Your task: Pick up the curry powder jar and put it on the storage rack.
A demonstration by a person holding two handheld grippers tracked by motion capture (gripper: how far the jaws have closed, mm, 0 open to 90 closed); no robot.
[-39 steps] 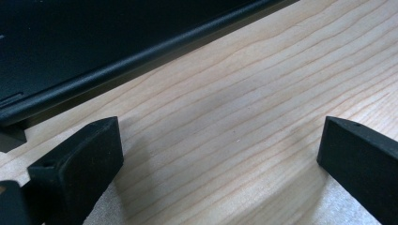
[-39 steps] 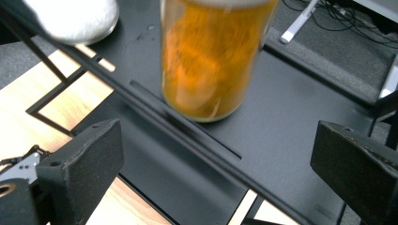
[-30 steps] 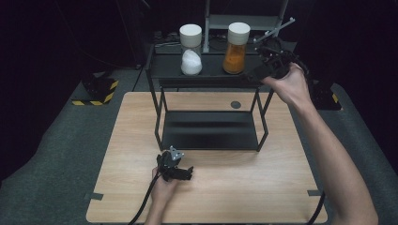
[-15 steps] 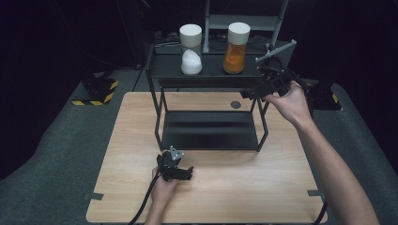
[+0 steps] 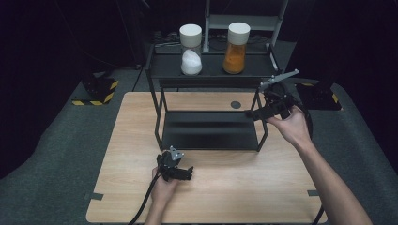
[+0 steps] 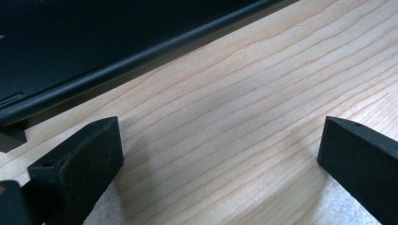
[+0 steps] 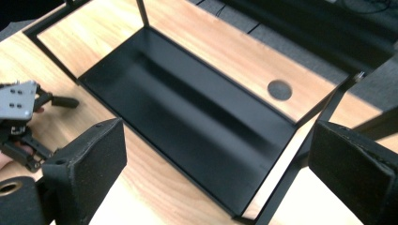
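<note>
We hold the right gripper wide open and empty beside the rack — a careless swing could clip its post and topple the jars; the left gripper rests open and empty on the table.

Two jars stand side by side on the rack (top shelf), behind both grippers.

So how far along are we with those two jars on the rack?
Done: both jars, the white-filled jar and the orange-filled jar, stand upright on the top shelf. In hand: nothing; the right gripper, jaws open, hangs beside the rack's right post, and the left gripper, jaws open, sits low over the table. Left: likely nothing but parking the grippers, since the lower shelf holds nothing.
</note>
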